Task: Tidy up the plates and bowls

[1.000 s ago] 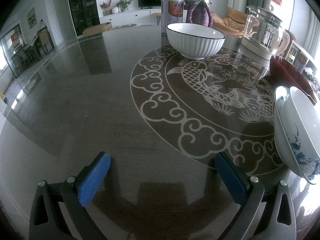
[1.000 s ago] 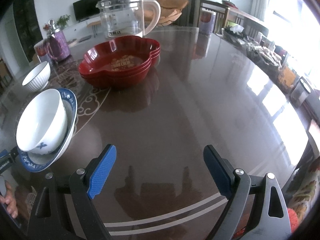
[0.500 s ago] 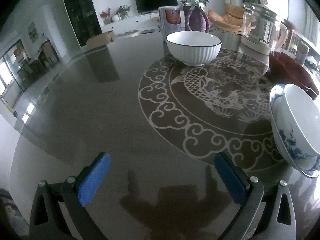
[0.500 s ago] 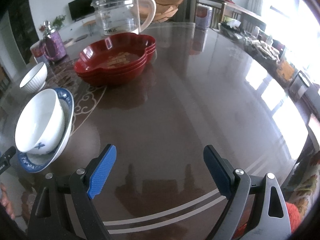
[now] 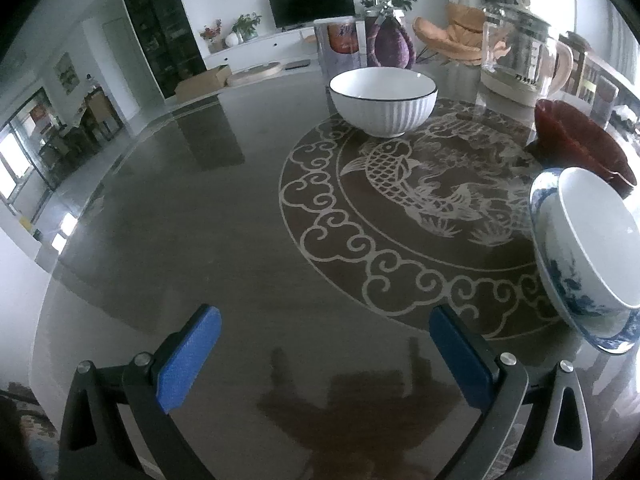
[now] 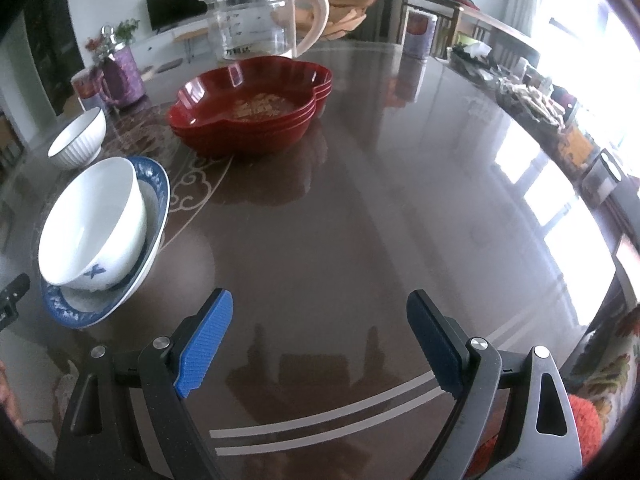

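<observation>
A white bowl with blue marks (image 6: 94, 226) (image 5: 592, 240) sits in a blue-rimmed plate (image 6: 154, 184) (image 5: 616, 338) near the table's front. A ribbed white bowl with a dark rim (image 5: 383, 101) (image 6: 78, 142) stands alone farther back on the fish pattern. A stack of red lobed dishes (image 6: 252, 104) (image 5: 580, 144) lies beyond the plate. My left gripper (image 5: 324, 330) hangs open over bare table, left of the plate. My right gripper (image 6: 320, 316) is open too, to the right of the plate, nothing between its fingers.
A glass kettle (image 6: 256, 20) (image 5: 520, 60) stands behind the red dishes. A purple jug (image 5: 390, 42) (image 6: 120, 70) and a tin (image 5: 340, 42) stand at the far edge. Snacks and boxes (image 6: 532, 92) line the table's right side. Double white stripes (image 6: 320, 424) ring the table edge.
The left wrist view has risen and tipped back a little, so the ribbed bowl and the plate sit lower and farther left in it. The right gripper has barely shifted.
</observation>
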Action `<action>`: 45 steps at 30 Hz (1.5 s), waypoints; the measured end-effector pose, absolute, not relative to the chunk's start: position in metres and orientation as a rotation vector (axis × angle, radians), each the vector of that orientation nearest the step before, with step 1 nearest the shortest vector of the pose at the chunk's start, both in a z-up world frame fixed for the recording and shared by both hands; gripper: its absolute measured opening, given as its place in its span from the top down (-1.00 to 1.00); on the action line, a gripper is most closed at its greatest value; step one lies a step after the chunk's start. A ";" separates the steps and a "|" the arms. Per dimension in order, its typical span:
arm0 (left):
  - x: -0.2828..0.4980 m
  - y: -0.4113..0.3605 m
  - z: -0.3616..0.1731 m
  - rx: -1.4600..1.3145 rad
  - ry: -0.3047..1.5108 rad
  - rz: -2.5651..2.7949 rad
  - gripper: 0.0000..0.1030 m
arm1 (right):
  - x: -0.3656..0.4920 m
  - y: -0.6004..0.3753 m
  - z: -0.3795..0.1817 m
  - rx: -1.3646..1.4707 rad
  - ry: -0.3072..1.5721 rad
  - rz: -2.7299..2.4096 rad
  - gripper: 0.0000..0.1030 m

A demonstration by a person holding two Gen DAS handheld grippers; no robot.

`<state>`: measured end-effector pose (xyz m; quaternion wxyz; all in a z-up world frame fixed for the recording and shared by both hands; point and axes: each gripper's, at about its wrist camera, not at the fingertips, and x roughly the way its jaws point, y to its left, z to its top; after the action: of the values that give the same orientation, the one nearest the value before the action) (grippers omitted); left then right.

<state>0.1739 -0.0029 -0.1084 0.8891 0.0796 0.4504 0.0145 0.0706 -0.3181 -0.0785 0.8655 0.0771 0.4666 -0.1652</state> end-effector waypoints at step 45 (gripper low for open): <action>0.162 0.044 0.000 0.106 0.880 0.062 -1.00 | 0.092 -0.203 0.006 -0.023 0.881 -0.137 -0.77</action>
<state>0.1625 0.0437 0.0003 0.9030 0.0514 0.4255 0.0299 0.0923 -0.2027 0.0063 0.9022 -0.0111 0.4259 -0.0663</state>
